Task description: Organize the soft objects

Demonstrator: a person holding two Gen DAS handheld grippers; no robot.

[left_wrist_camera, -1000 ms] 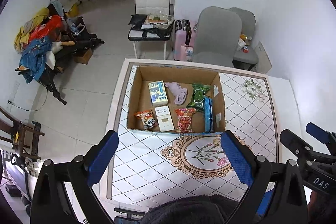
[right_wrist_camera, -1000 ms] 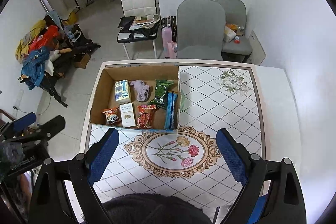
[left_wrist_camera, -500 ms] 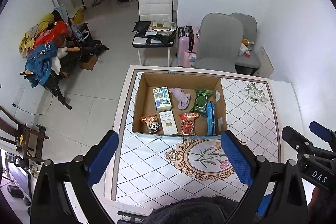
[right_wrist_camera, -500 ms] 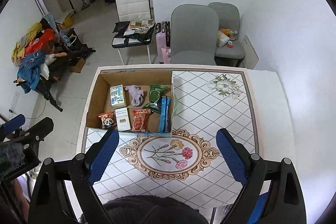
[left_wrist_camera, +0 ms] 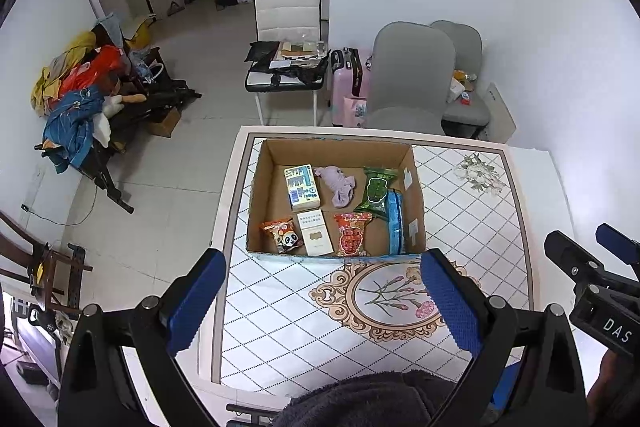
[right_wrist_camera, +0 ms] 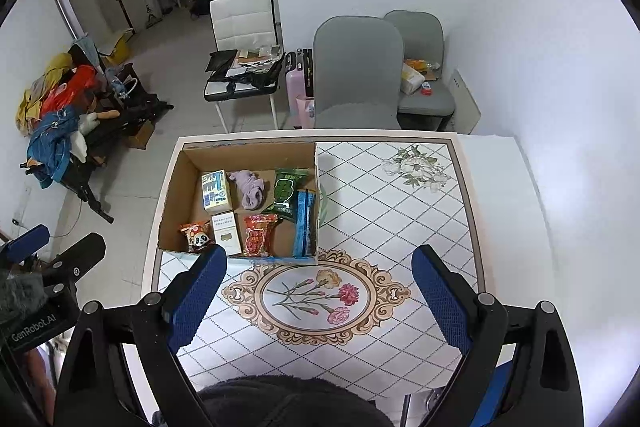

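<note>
An open cardboard box [left_wrist_camera: 416, 183] [right_wrist_camera: 172, 187] stands on the far left part of the patterned table [left_wrist_camera: 472, 227] [right_wrist_camera: 400, 219]. Inside lie a crumpled lilac cloth [left_wrist_camera: 339, 185] [right_wrist_camera: 250, 189], a green packet [left_wrist_camera: 375, 189] [right_wrist_camera: 286, 191], a red packet [left_wrist_camera: 352, 233] [right_wrist_camera: 258, 235], a panda snack packet [left_wrist_camera: 282, 235] [right_wrist_camera: 196, 235], two small cartons [left_wrist_camera: 302, 187] [right_wrist_camera: 216, 191] and a blue pouch [left_wrist_camera: 395, 223] [right_wrist_camera: 302, 223]. My left gripper [left_wrist_camera: 320, 295] and right gripper [right_wrist_camera: 316, 291] are both open and empty, high above the table's near side.
Two grey chairs [right_wrist_camera: 356, 75] and a white chair [left_wrist_camera: 288, 27] loaded with items stand behind the table. A pink suitcase [left_wrist_camera: 348, 83] stands between them. A rack piled with clothes [left_wrist_camera: 80, 95] is at the left. A white wall runs along the right.
Both grippers have risen and pulled back from the table, so the box and table look smaller and farther away. Both stayed open.
</note>
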